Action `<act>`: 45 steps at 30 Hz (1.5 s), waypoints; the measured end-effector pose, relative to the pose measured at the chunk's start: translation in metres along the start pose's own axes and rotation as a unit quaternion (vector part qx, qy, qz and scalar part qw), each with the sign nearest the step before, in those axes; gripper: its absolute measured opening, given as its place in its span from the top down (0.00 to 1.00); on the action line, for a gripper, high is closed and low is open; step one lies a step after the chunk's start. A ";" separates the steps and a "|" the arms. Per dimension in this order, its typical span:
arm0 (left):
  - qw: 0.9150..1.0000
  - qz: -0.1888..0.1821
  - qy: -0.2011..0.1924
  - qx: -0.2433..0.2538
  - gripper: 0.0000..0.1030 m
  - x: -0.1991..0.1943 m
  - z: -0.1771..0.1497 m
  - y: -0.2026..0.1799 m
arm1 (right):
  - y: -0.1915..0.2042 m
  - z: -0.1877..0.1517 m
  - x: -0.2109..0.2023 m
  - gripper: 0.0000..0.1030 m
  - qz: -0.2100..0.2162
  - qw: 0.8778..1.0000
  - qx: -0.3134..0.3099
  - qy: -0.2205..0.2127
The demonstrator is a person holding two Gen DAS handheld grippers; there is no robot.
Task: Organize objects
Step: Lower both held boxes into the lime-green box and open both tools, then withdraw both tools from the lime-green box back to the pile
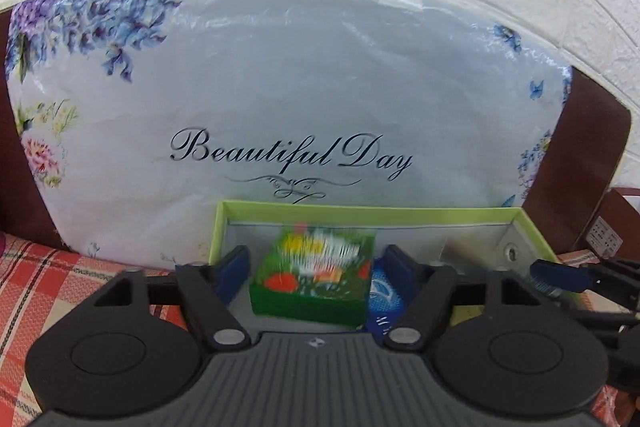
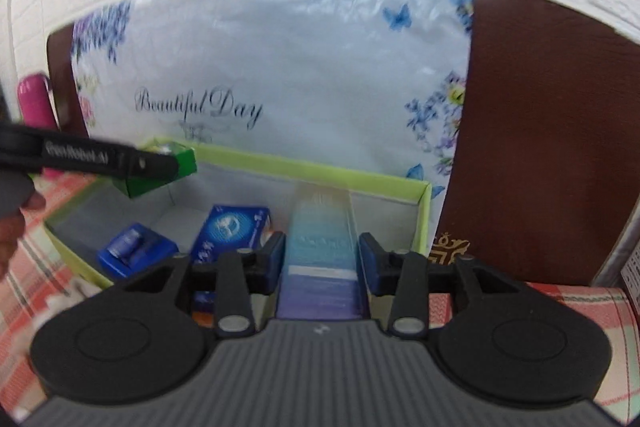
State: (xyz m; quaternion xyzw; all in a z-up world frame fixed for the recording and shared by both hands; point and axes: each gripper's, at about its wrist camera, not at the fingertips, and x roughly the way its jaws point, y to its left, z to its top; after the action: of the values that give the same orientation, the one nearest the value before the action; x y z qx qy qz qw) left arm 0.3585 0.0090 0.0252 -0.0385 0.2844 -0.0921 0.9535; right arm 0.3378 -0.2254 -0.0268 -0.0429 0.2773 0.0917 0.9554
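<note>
We sort small boxes into a green-rimmed tray (image 2: 352, 173).
Our left gripper (image 1: 316, 263), jaws spread, flanks a green box (image 1: 312, 279); our right gripper (image 2: 320, 251) straddles a purple-teal box (image 2: 320, 259), grip unclear; blue boxes (image 2: 232, 227) inside.

Left gripper (image 1: 312, 269) points forward and slightly down, jaws spread wide. Right gripper (image 2: 320, 261) points likewise, its jaws parted more narrowly.
</note>
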 end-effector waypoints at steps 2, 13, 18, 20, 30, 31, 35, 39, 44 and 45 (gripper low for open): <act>1.000 0.001 0.001 -0.004 0.17 -0.005 -0.005 0.004 | 0.002 -0.006 -0.002 0.34 -0.014 1.000 -0.014 -0.001; 1.000 0.002 0.002 0.001 0.17 -0.069 -0.013 -0.014 | 0.006 -0.005 -0.091 0.00 -0.014 0.997 -0.001 -0.069; 1.000 0.005 0.019 0.002 0.17 -0.110 -0.031 -0.034 | 0.013 -0.020 -0.142 0.00 0.004 0.997 0.019 -0.073; 1.000 0.002 0.018 0.011 0.17 -0.125 -0.042 -0.042 | 0.016 -0.033 -0.162 0.00 0.005 0.997 0.032 -0.072; 0.997 0.013 0.070 0.016 0.17 -0.168 -0.120 -0.068 | 0.024 -0.115 -0.219 0.00 0.026 0.990 0.134 -0.031; 0.997 0.016 0.076 0.017 0.17 -0.169 -0.126 -0.069 | 0.024 -0.122 -0.221 0.00 0.025 0.990 0.139 -0.025; 0.995 0.022 0.099 0.008 0.17 -0.172 -0.146 -0.068 | 0.031 -0.149 -0.227 0.00 0.024 0.989 0.148 0.005; 0.993 0.029 0.113 0.005 0.17 -0.176 -0.161 -0.067 | 0.040 -0.174 -0.230 0.00 0.034 0.987 0.154 0.030; 0.991 0.015 0.132 -0.008 0.17 -0.181 -0.181 -0.061 | 0.050 -0.191 -0.236 0.00 0.042 0.986 0.155 0.040; 0.990 0.011 0.138 -0.013 0.17 -0.181 -0.185 -0.060 | 0.050 -0.192 -0.238 0.00 0.042 0.986 0.156 0.036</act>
State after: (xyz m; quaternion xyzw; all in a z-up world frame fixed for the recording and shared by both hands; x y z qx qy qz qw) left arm 0.0994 -0.0176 -0.0247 -0.0344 0.4146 -0.0828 0.9056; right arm 0.0297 -0.2379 -0.0622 0.1150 0.3243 0.0859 0.9350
